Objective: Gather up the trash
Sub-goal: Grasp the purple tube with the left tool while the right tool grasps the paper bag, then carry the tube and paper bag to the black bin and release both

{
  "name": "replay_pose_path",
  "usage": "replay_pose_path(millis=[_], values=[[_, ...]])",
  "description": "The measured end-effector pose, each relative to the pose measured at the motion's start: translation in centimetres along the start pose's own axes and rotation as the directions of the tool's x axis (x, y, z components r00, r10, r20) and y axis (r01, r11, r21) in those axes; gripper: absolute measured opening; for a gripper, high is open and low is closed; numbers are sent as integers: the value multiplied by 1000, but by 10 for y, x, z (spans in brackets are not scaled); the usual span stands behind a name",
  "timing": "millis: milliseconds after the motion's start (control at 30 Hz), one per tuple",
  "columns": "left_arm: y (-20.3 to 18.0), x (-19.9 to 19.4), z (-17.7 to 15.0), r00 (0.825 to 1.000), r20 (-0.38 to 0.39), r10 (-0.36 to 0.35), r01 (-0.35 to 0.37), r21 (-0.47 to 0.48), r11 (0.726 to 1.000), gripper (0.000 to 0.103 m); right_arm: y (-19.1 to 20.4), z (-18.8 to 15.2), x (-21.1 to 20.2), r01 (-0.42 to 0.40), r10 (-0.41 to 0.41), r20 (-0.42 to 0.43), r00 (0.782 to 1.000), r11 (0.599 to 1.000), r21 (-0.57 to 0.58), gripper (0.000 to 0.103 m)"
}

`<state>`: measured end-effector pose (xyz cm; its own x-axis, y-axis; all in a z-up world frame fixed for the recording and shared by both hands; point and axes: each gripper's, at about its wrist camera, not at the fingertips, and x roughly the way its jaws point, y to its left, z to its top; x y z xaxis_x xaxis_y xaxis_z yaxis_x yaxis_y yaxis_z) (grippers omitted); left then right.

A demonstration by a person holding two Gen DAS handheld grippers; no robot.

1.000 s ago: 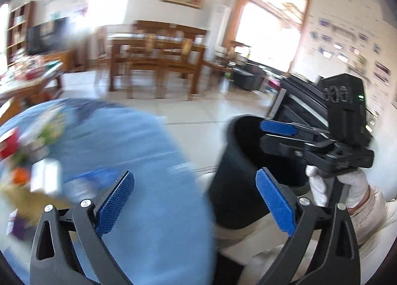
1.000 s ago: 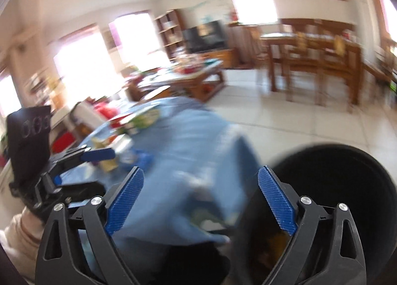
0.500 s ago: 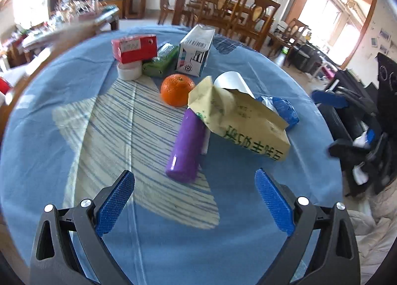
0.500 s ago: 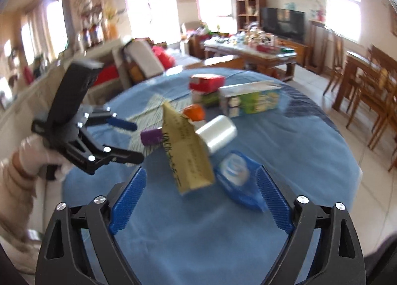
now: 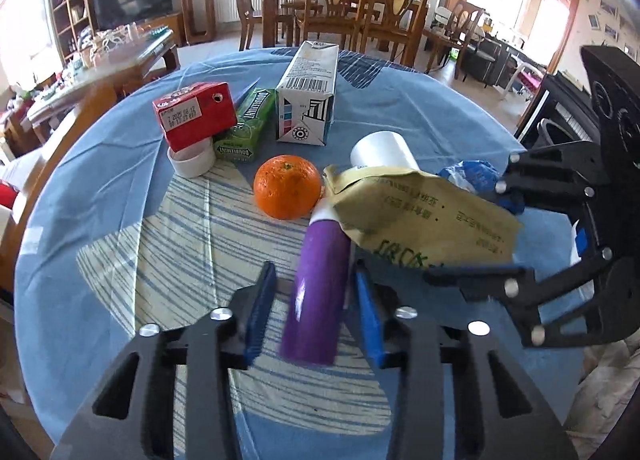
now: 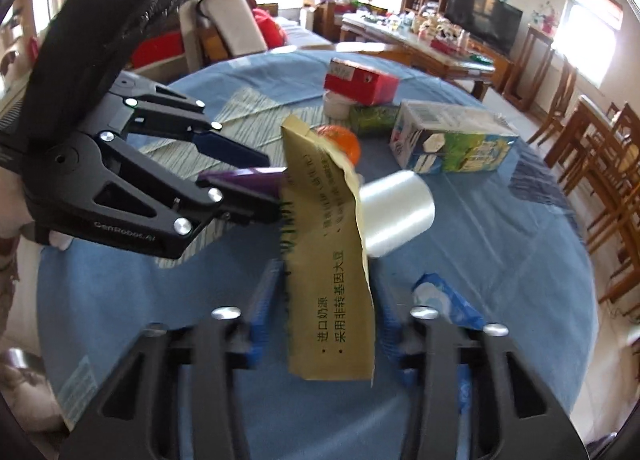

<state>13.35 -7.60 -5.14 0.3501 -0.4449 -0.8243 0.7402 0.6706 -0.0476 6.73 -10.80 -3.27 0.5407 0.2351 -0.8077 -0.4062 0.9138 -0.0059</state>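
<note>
Trash lies scattered over a round table under a blue cloth [image 5: 400,116] with a pale striped leaf pattern: a purple plastic cylinder [image 5: 318,292] lying on its side, and a crumpled tan paper bag [image 6: 332,260] printed with green and black characters, one end draped over the cylinder's far end. The left gripper [image 5: 316,314] straddles the cylinder's near end; its jaws have just been closing, and the blue pads stand just beside the cylinder's flanks — whether they press on it yet I cannot tell. The right gripper [image 6: 326,316] reaches in from the other side with the tan bag's near end between its blurred blue pads; its jaws have also just been closing, and a narrow gap shows on either side of the paper, so no grip is visible. A crumpled blue plastic wrapper [image 6: 448,300] lies just beside the right finger. Beyond the bag rest a translucent white cup [image 6: 394,212] on its side, an orange [image 5: 288,186], a white-and-blue milk carton [image 5: 308,96] on its side, a green chewing-gum pack [image 5: 244,126], and a red carton [image 5: 194,114] perched on a white roll of tape [image 5: 192,160]. A wooden dining table and chairs [image 5: 340,8] stand in the background.
</note>
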Motion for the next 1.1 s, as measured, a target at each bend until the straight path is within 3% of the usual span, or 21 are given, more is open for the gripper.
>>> replay_pose_path(millis=[67,167,433,667,933,1100], values=[[1,-2,-4,1000,4,2,-2,5,1000,30,-2,-2,-1,-29,29,7,1000,999,16,15],[2,-5,-7,1000,11,11,-11,1,1000,26,-7,-6,-8,-77,75,33,997,996,47,11],[12,-23,-16,998,61,-11,15,-65,998,25,-30,-15,-45,-162,147,118,982,978,128,11],[-2,-51,-17,986,166,-4,21,-106,994,25,-54,-39,-81,-199,161,197,967,961,191,11],[-19,-58,-10,970,243,-14,46,-126,991,25,-72,-86,-125,-184,126,236,963,953,239,11],[-40,-64,0,952,296,-72,110,-114,987,25,-91,-123,-165,-154,74,272,959,945,287,11]])
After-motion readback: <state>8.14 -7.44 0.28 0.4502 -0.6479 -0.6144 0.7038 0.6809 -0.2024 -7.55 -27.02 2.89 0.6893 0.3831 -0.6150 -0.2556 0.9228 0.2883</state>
